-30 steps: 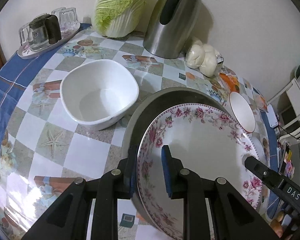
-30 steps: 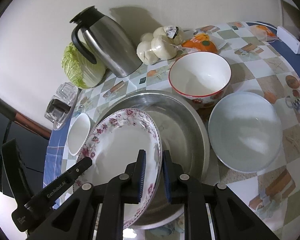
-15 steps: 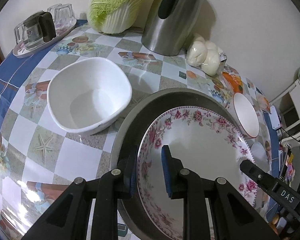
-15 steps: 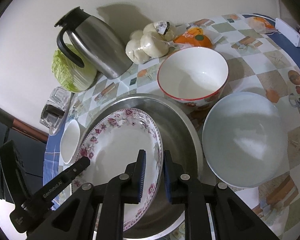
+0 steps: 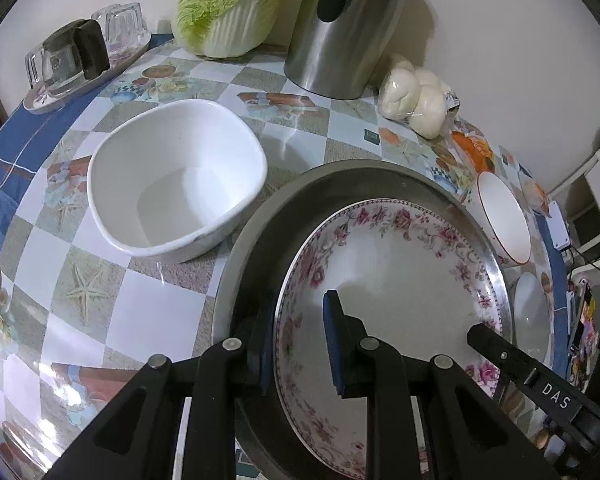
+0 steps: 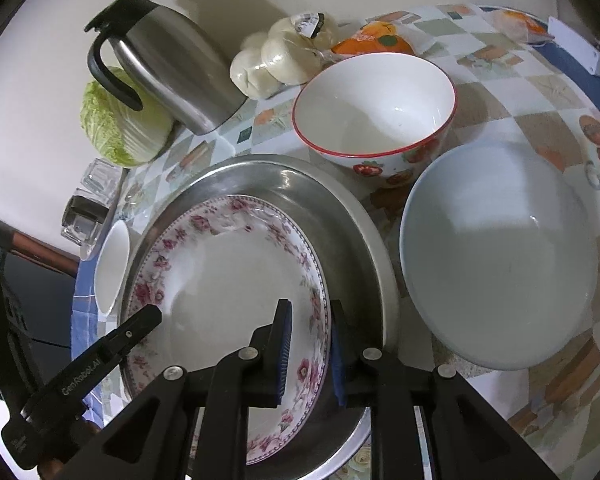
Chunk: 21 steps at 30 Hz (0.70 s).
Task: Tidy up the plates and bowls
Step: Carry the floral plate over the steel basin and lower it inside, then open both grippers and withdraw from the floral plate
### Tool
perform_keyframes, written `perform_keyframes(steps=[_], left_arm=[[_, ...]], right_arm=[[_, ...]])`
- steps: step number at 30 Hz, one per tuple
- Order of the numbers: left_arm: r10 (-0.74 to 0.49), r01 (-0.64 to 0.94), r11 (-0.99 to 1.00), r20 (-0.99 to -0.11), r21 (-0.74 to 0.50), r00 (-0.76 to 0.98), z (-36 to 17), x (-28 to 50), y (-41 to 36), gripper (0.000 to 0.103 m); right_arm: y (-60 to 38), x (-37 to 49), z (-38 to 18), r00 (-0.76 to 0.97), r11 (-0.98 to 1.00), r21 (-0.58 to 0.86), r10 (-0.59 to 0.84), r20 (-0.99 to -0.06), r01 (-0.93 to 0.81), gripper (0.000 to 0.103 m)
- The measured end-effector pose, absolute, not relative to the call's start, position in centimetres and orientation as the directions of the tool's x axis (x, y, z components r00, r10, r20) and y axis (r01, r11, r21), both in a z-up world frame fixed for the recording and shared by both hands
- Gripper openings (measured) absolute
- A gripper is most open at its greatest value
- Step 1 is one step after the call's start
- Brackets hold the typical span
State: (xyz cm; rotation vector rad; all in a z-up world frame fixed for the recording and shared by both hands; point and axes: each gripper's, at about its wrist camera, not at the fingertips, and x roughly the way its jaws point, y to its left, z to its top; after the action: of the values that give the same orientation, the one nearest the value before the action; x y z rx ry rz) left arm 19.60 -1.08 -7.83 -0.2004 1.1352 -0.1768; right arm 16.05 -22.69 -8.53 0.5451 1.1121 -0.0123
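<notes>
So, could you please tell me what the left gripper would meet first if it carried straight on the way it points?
Probably the floral plate it grips, then the metal tray underneath; depth is unclear.

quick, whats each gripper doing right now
left gripper: closed on the near rim of the floral plate.
right gripper: closed on the same plate's opposite rim, over the metal pan.

Two wrist fisheyes angled steeply down, set close over the worktop [image 5: 80, 312], floral plate [image 5: 392, 272] viewed from opposite rims, kettle [image 6: 168, 76] shared by both.
</notes>
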Motion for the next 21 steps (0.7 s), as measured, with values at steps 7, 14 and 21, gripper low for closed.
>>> perform_keyframes(steps=[7, 14, 21], left_arm=[[-0.243, 0.023, 0.966, -0.88, -0.257, 0.407, -7.8, 19.7, -0.7, 0.024], [-0.263, 0.035, 0.962, -0.885, -0.27, 0.385, -7.8, 19.8, -0.7, 0.026], [-0.283, 0.06, 0.956, -0.852, -0.286, 0.44, -5.2, 19.1, -0.7, 0.04]], right_arm=[[-21.9, 16.2, -8.4, 0.455, 0.9, 0.351, 0.208, -0.866, 0.258, 0.021], [-21.6, 16.3, -8.4, 0.449, 0.904, 0.344, 0.205, -0.87, 0.254, 0.025], [-21.9, 16.3, -6.9, 0.469, 0.907, 0.338, 0.191, -0.862, 0.252, 0.031]])
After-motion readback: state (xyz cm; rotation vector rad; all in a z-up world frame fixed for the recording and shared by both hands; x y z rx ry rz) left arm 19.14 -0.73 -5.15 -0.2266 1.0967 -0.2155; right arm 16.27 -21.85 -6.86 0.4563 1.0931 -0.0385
